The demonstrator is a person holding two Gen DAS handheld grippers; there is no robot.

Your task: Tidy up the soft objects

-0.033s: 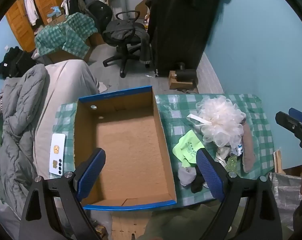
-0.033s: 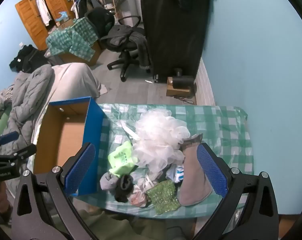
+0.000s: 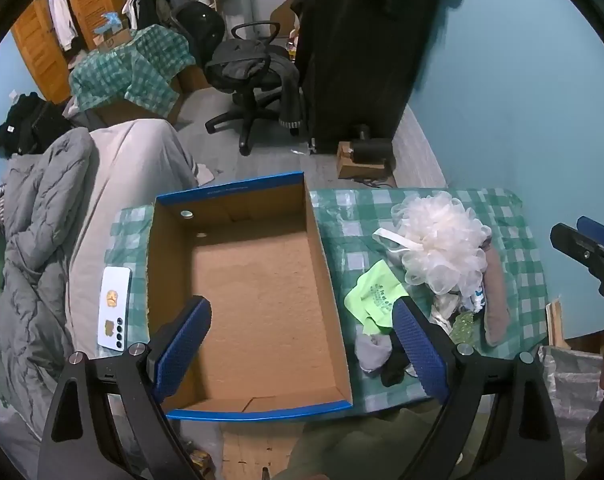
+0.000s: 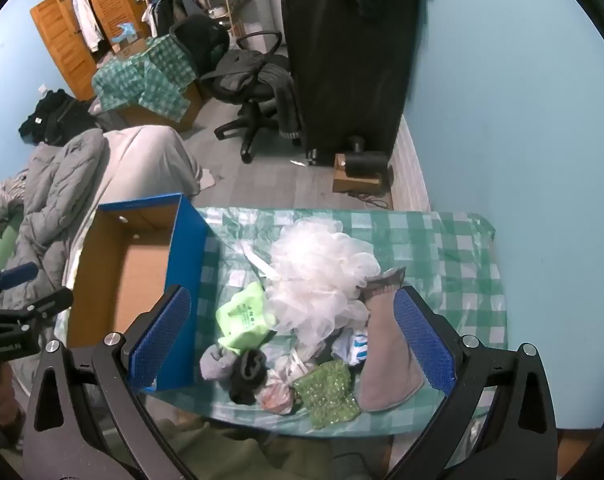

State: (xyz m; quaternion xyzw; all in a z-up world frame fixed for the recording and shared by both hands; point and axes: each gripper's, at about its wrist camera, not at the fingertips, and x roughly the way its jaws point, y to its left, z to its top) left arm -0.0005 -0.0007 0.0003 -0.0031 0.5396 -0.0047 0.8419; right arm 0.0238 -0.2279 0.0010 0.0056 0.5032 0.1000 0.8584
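Both grippers hold nothing. The left gripper gapes wide above the cardboard box. The right gripper gapes wide over the white loofah.

a lived-in bedroom: a bed with grey duvet, wooden wardrobe, and clothes-draped office chair

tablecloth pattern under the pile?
Green-and-white check tablecloth, under a clear plastic sheet; clearest in the right wrist view.

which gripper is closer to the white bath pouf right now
Right. The right gripper hangs open just above the pile, with the white bath pouf between and just beyond its fingers. The left gripper hangs open over the cardboard box, off to the pouf's left.
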